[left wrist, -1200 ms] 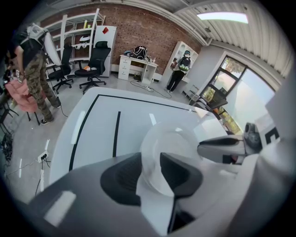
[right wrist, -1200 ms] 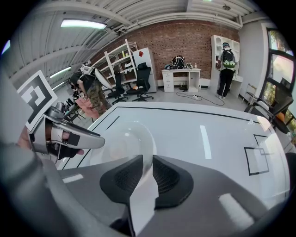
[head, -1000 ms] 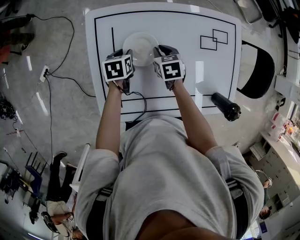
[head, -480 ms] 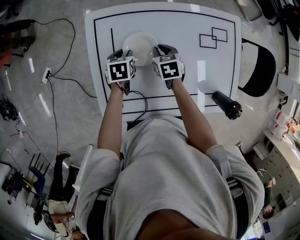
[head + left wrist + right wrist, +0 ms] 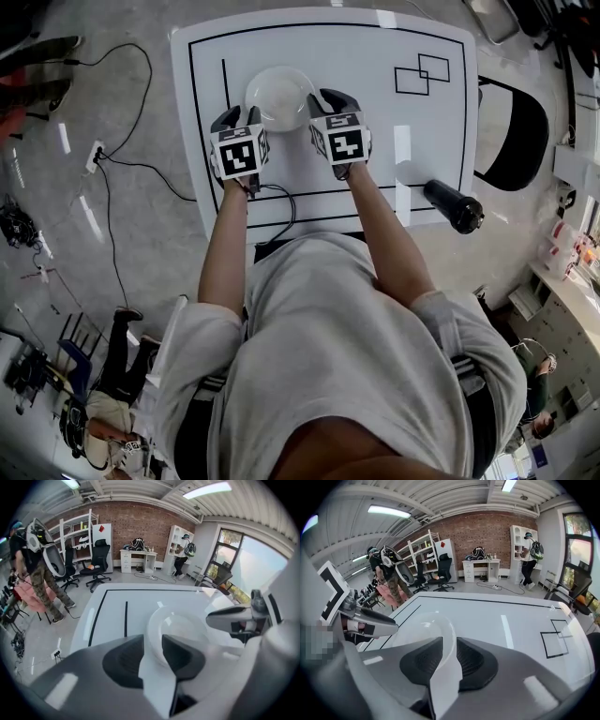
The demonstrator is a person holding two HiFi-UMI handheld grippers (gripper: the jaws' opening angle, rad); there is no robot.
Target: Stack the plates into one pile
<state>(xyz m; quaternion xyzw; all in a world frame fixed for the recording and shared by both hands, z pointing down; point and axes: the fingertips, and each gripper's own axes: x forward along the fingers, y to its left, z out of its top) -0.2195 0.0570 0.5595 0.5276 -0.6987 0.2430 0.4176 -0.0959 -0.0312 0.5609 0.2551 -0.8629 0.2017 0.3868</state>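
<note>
Evidently the white plates (image 5: pixel 279 92) sit as one pile on the white table (image 5: pixel 375 84), toward its far left and just beside a short black line. The left gripper (image 5: pixel 152 641) and the right gripper (image 5: pixel 449 641) flank the pile on opposite sides, a stance that suits keeping a plate level by two edges of its rim. The right gripper's jaws have just been opening; the rim stands between them, with the pads clear of it. The left gripper's jaws also stand wide, the near rim at their gap and unpressed. The top plate holds nothing, and how many lie under it cannot be told
</note>
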